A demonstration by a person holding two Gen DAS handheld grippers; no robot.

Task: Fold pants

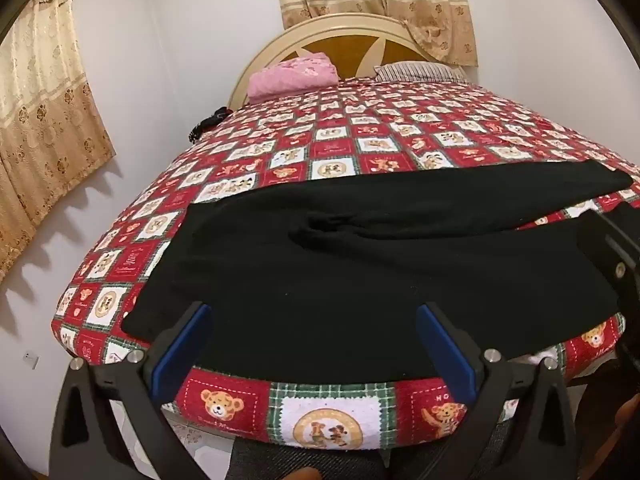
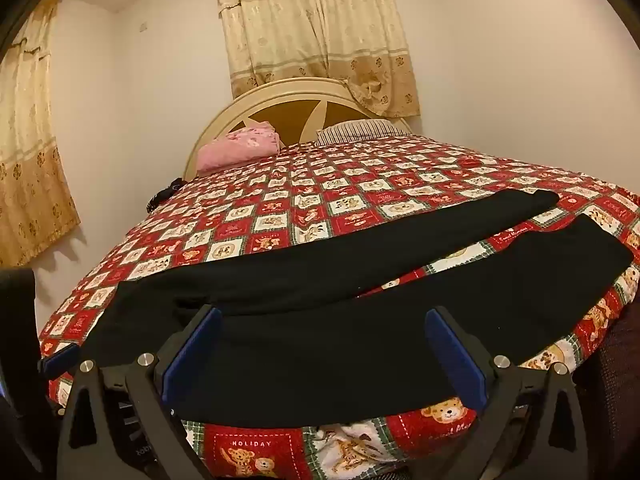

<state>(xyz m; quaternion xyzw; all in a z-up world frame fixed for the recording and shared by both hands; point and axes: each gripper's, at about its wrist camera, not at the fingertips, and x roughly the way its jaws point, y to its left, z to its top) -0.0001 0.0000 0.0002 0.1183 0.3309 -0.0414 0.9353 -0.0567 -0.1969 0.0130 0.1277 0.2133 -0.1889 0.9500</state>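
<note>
I am holding the left hand-held gripper [image 1: 314, 344] and the right hand-held gripper [image 2: 324, 350] wide open and empty over the black soft fabric pants [image 1: 340, 264] lying flat along the near edge of the red patchwork bed [image 1: 360, 136], and I am judging both should pinch the near leg's edge evenly.

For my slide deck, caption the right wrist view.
Open right gripper poised above black pants laid flat on the bed's teddy-bear bedspread.

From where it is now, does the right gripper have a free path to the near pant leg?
Probably yes. The right gripper hangs open just above the near leg of the black pants, with nothing in between.
</note>
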